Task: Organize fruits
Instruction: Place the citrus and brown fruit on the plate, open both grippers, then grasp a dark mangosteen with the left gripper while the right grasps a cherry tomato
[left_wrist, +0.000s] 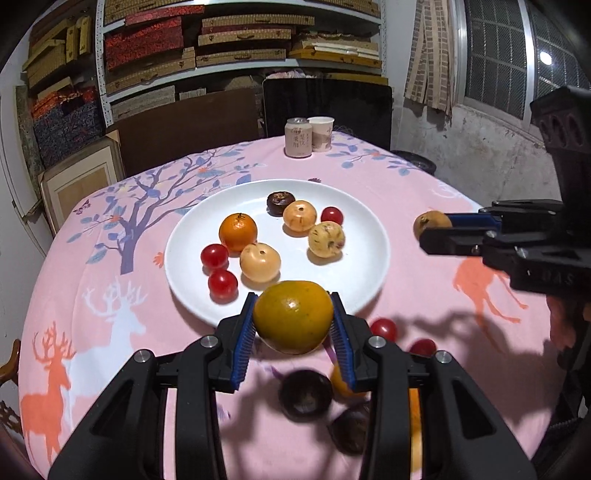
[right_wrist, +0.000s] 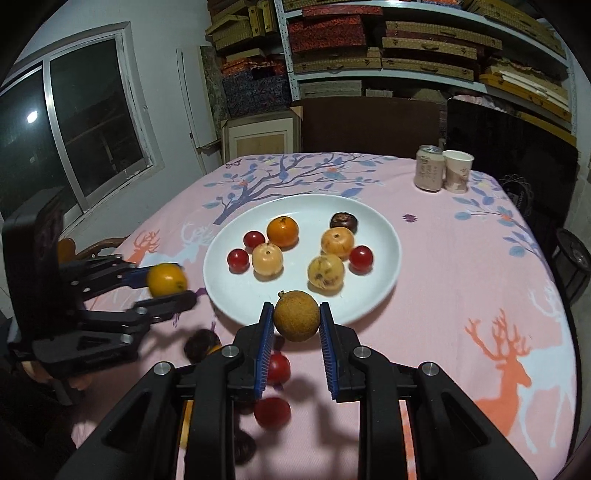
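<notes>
Both tools are gripping fruit just short of the white plate's (left_wrist: 192, 236) near rim: left tool (left_wrist: 293, 321) clamping an orange (left_wrist: 293, 316), right tool (right_wrist: 296, 321) a brown longan-like fruit (right_wrist: 296, 319).

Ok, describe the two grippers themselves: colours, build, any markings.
Both match. The left gripper and right gripper have matte black plastic frames with cut-out openings and silver round bolts. Their fingers carry ribbed blue pads. The right gripper's body shows faint embossed lettering, unreadable. No cables or sleeves are visible.
</notes>
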